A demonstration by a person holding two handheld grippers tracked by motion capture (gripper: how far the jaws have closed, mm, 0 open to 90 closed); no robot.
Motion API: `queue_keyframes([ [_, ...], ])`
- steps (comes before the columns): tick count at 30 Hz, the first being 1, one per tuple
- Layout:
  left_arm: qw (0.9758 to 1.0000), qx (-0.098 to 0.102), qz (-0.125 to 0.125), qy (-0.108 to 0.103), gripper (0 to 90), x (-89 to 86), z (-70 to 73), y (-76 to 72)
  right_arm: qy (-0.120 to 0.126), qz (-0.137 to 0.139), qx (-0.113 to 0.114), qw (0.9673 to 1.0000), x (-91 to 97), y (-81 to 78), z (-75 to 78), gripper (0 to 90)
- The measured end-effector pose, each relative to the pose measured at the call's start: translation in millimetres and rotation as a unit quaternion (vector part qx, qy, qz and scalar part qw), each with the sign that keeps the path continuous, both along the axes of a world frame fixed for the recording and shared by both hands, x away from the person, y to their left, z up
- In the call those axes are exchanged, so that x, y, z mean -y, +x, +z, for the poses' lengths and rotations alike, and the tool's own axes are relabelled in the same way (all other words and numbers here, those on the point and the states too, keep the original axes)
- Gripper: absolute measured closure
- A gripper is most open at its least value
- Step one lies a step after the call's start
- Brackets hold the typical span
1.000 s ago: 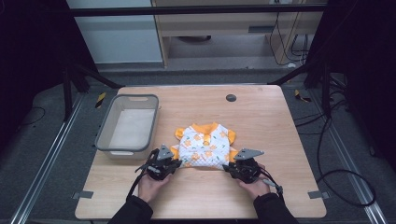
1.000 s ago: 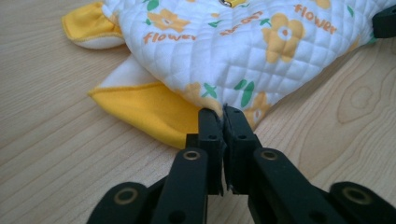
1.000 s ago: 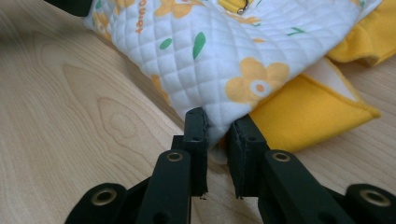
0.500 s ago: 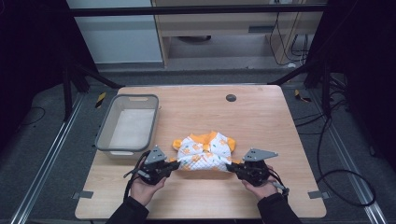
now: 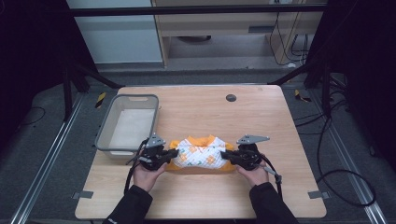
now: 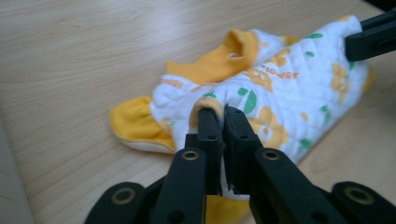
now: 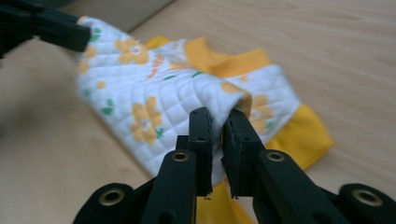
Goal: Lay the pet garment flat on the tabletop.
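Both hands had drawn the garment nearer the table's front edge since a second before, folding it into a narrower band. Left hand-held gripper and right hand-held gripper each stood pinched on an end, jaws nearly closed after easing slightly. One fold looked done; more folding, perhaps placing into the bin, seemed left.

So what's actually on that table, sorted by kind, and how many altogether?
Quilted garment, white with orange flowers and orange trim: 1
Grey plastic basket: 1
Handheld grippers: 2, the left gripper and the right gripper, each clamped on one end of the garment
Total: 4
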State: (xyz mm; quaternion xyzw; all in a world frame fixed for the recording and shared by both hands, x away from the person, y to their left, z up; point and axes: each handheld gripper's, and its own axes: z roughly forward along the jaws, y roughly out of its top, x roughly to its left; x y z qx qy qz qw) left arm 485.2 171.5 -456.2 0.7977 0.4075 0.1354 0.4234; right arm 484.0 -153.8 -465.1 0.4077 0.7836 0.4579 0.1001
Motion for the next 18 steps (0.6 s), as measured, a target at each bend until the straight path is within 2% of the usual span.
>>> queue_keyframes([
  [1, 1.0000, 0.000, 0.000, 0.000, 82.6, 0.0, 0.0, 0.0, -0.017, -0.010, 0.009, 0.9998, -1.8, 3.5, -3.8, 80.2],
  [2, 0.9999, -0.001, 0.011, 0.005, 78.5, 1.3, -7.3, 4.3, -0.030, -0.021, 0.014, 0.9992, -3.7, 6.1, -7.1, 78.4],
  [3, 0.9999, -0.001, 0.012, 0.007, 75.1, 1.4, -9.3, 5.1, -0.043, -0.029, 0.021, 0.9984, -4.9, 8.3, -10.2, 78.3],
  [4, 0.9999, -0.001, 0.012, 0.007, 72.7, 1.4, -9.3, 5.1, -0.048, -0.032, 0.024, 0.9980, -5.7, 10.0, -12.5, 77.2],
  [5, 0.9999, 0.000, 0.013, 0.009, 68.7, 1.0, -10.0, 5.2, -0.048, -0.034, 0.025, 0.9979, -6.2, 10.6, -13.8, 75.1],
  [6, 0.9998, 0.009, 0.007, 0.016, 66.0, -1.7, -7.6, 2.6, -0.050, -0.036, 0.029, 0.9977, -6.0, 10.4, -14.0, 72.6],
  [9, 0.9998, 0.017, 0.006, 0.001, 55.0, -10.5, 1.6, -4.9, -0.046, -0.033, 0.036, 0.9978, -2.5, 5.3, -7.9, 68.6],
  [10, 0.9998, 0.017, 0.006, 0.001, 51.1, -10.5, 1.6, -4.9, -0.042, -0.032, 0.040, 0.9978, -0.7, 2.5, -4.7, 67.0],
  [12, 0.9996, 0.027, 0.002, 0.002, 45.8, -20.3, 9.2, -16.6, -0.037, -0.027, 0.056, 0.9973, 4.1, -4.2, 2.1, 64.0],
  [14, 0.9995, 0.031, 0.001, 0.002, 44.0, -23.5, 10.3, -21.1, -0.034, -0.024, 0.071, 0.9966, 9.8, -11.1, 7.9, 61.1],
  [15, 0.9994, 0.036, 0.001, 0.004, 44.0, -27.3, 10.7, -26.6, -0.034, -0.024, 0.071, 0.9966, 9.8, -11.1, 7.9, 61.1],
  [16, 0.9993, 0.037, 0.000, 0.005, 43.2, -29.5, 10.4, -29.7, -0.032, -0.023, 0.080, 0.9960, 16.4, -18.5, 11.4, 58.5],
  [18, 0.9991, 0.038, -0.008, 0.017, 43.0, -37.0, 5.8, -40.7, -0.032, -0.019, 0.080, 0.9961, 23.0, -25.7, 11.0, 56.9],
])
